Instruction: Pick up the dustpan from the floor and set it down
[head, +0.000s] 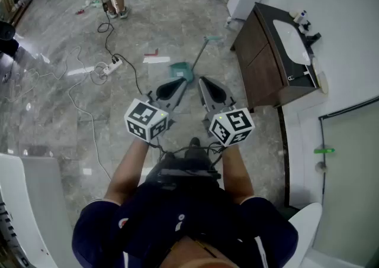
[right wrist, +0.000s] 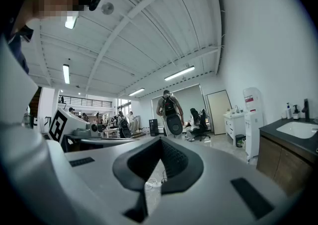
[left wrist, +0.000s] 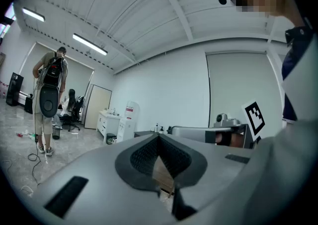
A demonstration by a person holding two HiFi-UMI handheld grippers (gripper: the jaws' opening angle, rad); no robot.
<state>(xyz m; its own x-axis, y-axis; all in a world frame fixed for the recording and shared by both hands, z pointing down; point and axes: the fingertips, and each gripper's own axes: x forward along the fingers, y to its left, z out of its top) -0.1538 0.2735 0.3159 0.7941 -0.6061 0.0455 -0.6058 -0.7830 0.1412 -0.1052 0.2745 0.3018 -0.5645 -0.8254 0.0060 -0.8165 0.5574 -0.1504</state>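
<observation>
Left gripper point(left wrist: 158, 139) has its jaws closed tip to tip with nothing between them; only a slit below the tips stays open, and brown cabinet point(left wrist: 162, 175) wood shows through it. Right gripper point(right wrist: 160, 142) is likewise closed and empty, and floor with a white cable shows through its slit.

Only the head view shows the dustpan point(head: 181, 72): it lies on the floor at upper centre, just past the left gripper point(head: 176, 87) tips in the picture, its long handle point(head: 202, 52) slanting up to the right. Neither gripper touches it. The right gripper point(head: 206, 87) sits beside the left one, their tips leaning toward each other. Neither gripper view shows the dustpan. Each gripper view catches the other gripper's marker cube at its edge, and a standing person point(right wrist: 170, 112) with a backpack. The right gripper view adds the sink point(right wrist: 298, 129) at its right edge.

In the head view both bare forearms reach forward from the body at lower centre, side by side, holding the grippers level above the floor.
</observation>
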